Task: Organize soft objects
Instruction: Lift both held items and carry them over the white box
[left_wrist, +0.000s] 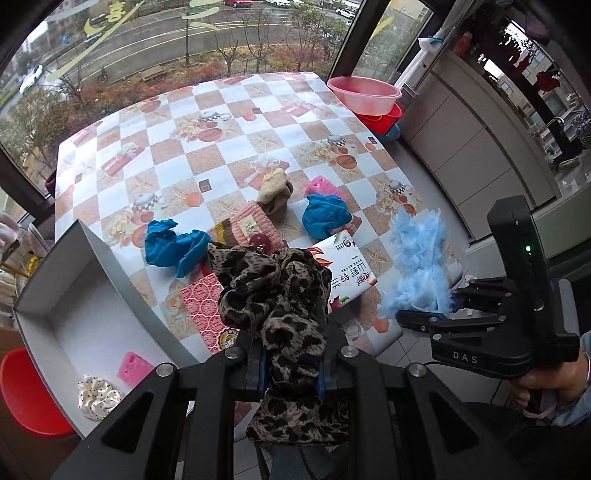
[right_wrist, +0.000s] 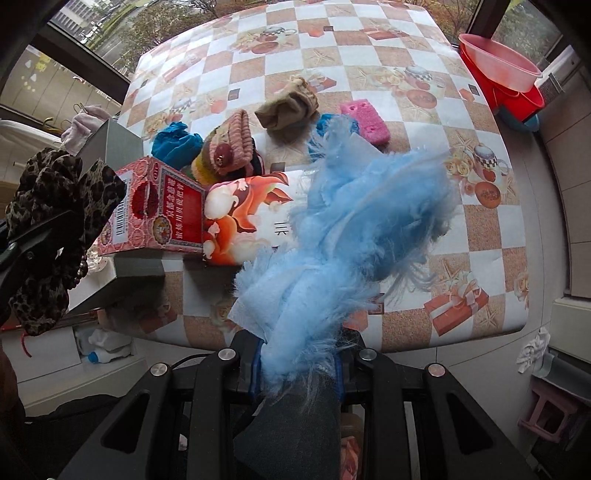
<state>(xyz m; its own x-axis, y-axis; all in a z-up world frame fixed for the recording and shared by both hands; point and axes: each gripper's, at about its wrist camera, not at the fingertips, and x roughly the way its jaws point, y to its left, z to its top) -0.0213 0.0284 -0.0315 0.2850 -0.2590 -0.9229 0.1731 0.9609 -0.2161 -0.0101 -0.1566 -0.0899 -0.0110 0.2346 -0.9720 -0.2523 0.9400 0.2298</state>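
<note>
Left wrist view: the left gripper (left_wrist: 291, 373) is clamped on a leopard-print scarf (left_wrist: 280, 295), held above the near edge of a checked table (left_wrist: 229, 122). Beside it, the right gripper (left_wrist: 443, 310) pinches a fluffy blue feather piece (left_wrist: 417, 258). Left of the table, a white box (left_wrist: 66, 295) holds a pink sponge (left_wrist: 133, 368). Farther back lie blue cloths (left_wrist: 173, 247) and a tan sock (left_wrist: 275, 194).

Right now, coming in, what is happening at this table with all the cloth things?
A person is sorting soft items with two tools. The left hand-held gripper is shut on a leopard-print scarf, and the right hand-held gripper is shut on a fluffy light-blue piece. A white box at the table's edge already holds a pink sponge and a dotted scrunchie. Blue cloths, a knit hat and a beige sock lie on the checked table.
</note>
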